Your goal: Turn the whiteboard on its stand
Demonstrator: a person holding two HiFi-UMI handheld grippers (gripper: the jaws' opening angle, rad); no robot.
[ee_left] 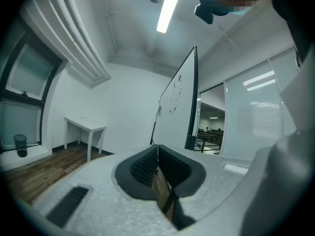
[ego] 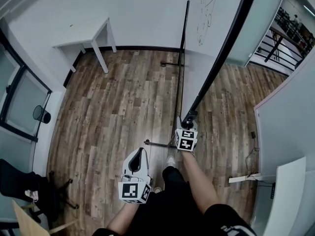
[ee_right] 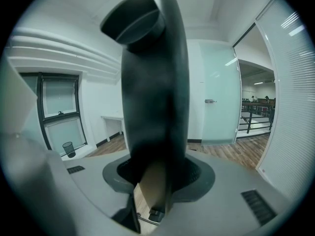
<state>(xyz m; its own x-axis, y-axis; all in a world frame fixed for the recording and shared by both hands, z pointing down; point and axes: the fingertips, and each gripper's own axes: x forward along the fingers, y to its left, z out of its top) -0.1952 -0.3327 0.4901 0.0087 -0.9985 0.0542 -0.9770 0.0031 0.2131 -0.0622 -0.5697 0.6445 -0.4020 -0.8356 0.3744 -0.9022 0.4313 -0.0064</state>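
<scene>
Left claw closed, empty, right claw clamping whiteboard at dark edge

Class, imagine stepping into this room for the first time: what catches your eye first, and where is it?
The tall whiteboard dominates the middle of the room, seen edge-on. The right hand-held gripper is clamped on its dark frame at the near end; the left hand-held gripper is shut and empty, lower left. A white table stands against the wall, upper left.
</scene>
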